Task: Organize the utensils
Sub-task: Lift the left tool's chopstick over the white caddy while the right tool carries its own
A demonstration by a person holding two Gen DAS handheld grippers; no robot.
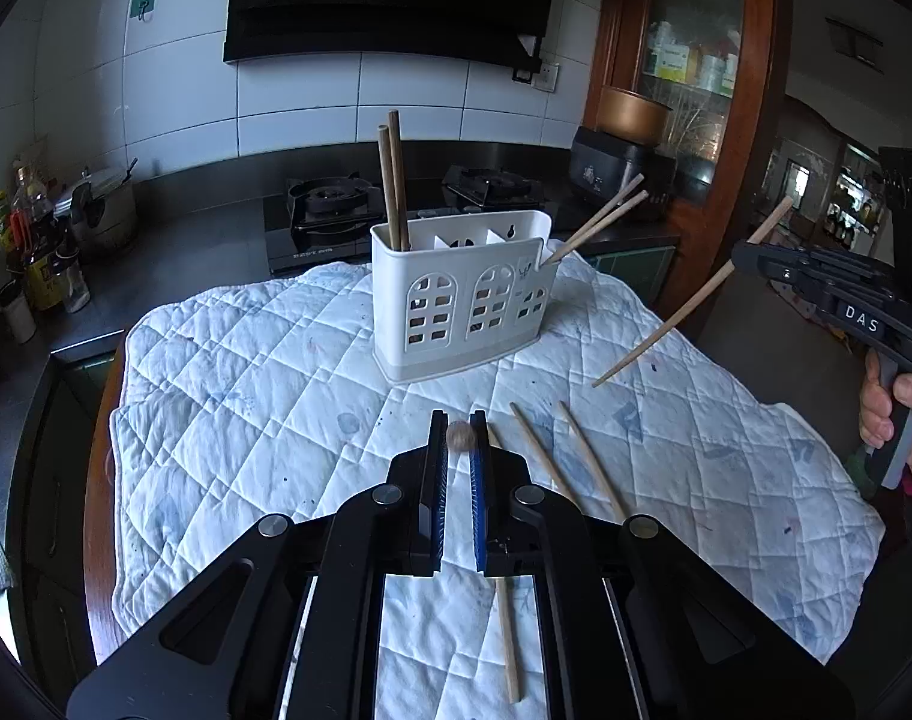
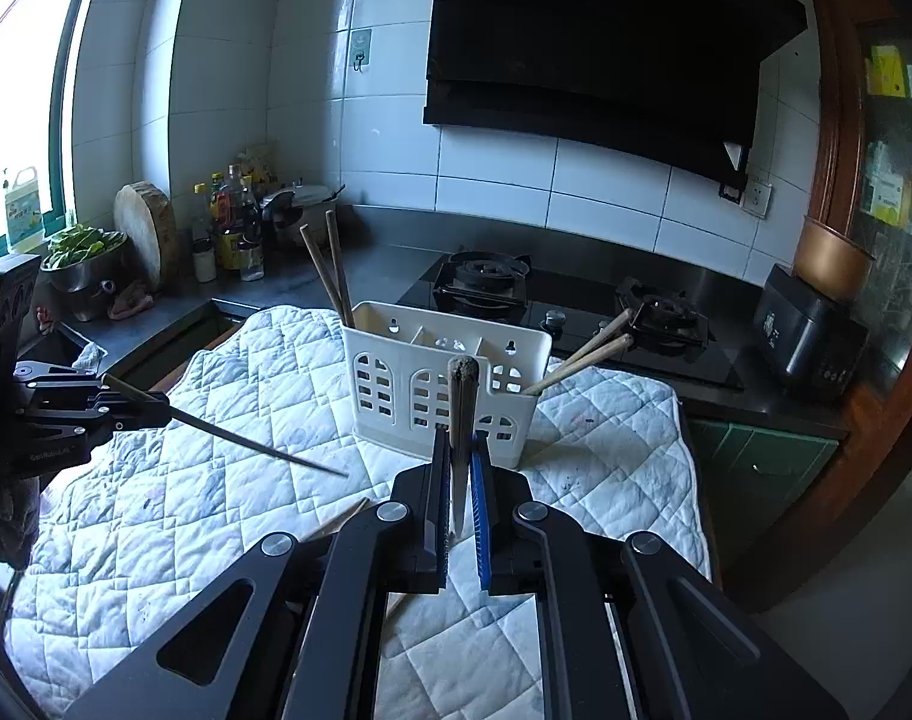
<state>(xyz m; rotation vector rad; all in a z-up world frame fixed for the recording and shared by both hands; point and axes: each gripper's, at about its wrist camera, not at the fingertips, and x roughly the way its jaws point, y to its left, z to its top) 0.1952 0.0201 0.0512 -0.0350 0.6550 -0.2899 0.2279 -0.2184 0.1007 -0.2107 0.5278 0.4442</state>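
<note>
A: What surrounds the work?

B: A white quilted cloth point(image 1: 246, 372) covers the table, with a black gas hob point(image 2: 516, 300) behind it at twelve o'clock and a range hood point(image 1: 390, 0) on the tiled wall above. Oil and sauce bottles point(image 2: 234, 228) crowd the counter at ten o'clock in the right wrist view; a dark cooker point(image 2: 810, 336) sits at three.

A: And the holder?

B: The white chopstick caddy point(image 1: 462, 300) stands upright on the cloth, arched cut-outs in front. Two chopsticks stand in its left compartment point(image 1: 394, 180); two lean out of its right one point(image 1: 600, 222).

A: The grippers?

B: The left gripper point(image 1: 459, 441) is clenched on one chopstick point(image 1: 459, 437), seen end-on. The right gripper point(image 2: 458, 456) clamps another chopstick point(image 2: 463, 396), its butt pointing up in front of the caddy. Two loose chopsticks point(image 1: 576, 462) lie on the cloth at one o'clock of the left fingers.
</note>
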